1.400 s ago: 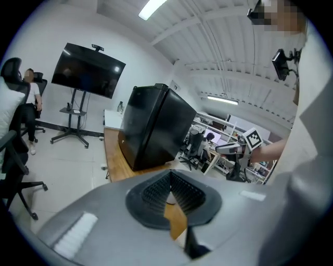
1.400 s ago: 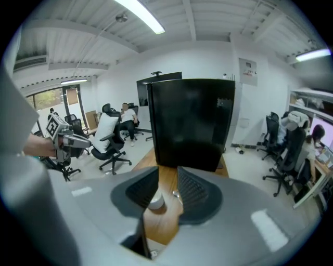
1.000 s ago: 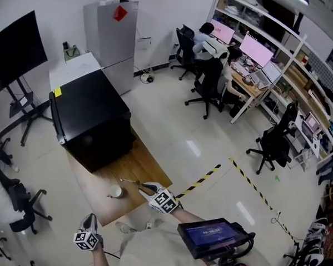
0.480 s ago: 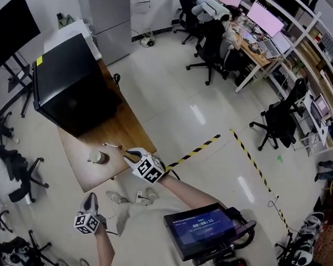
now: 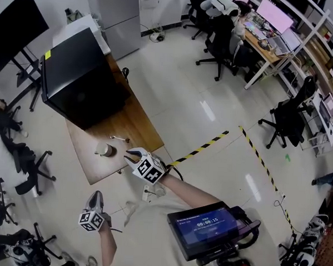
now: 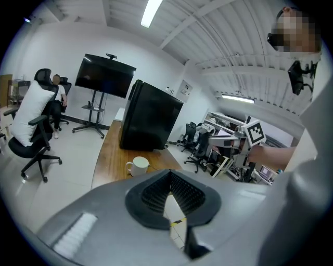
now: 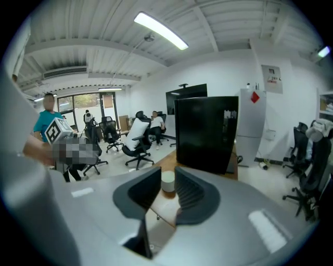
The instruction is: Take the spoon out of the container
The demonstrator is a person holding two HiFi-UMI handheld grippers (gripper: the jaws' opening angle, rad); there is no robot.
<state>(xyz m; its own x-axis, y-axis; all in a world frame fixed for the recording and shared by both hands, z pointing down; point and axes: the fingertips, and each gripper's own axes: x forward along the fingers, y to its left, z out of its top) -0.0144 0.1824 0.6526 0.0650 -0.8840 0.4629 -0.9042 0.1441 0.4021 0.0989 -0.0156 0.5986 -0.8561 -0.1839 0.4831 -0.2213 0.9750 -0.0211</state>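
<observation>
- the spoon [image 5: 120,138] is lying flat on the wooden bench [image 5: 135,121], just beside the container [image 5: 104,150], a white mug, and apart from it; so the taking-out is looking done.
- the container is standing upright near the bench's front edge, in front of the black cabinet [image 5: 80,78]; whether anything is left inside it is too small to tell.
- what is left, by this reading, is little more than pulling the hands clear of the bench.
- the right tool [image 5: 133,154] is hovering over the bench's near corner, near the container and the spoon but touching neither, with the forearm reaching in from the lower right.
- its jaws are standing a moderate gap apart, having just been closing a little, and nothing is sitting between them; the right gripper view is only showing the container farther off through the gap.
- the left tool [image 5: 95,199] is hanging low over the floor, well apart from the bench and pointing toward it.
- its jaws are meeting at the tips, pinching nothing; only floor is showing behind them.
</observation>
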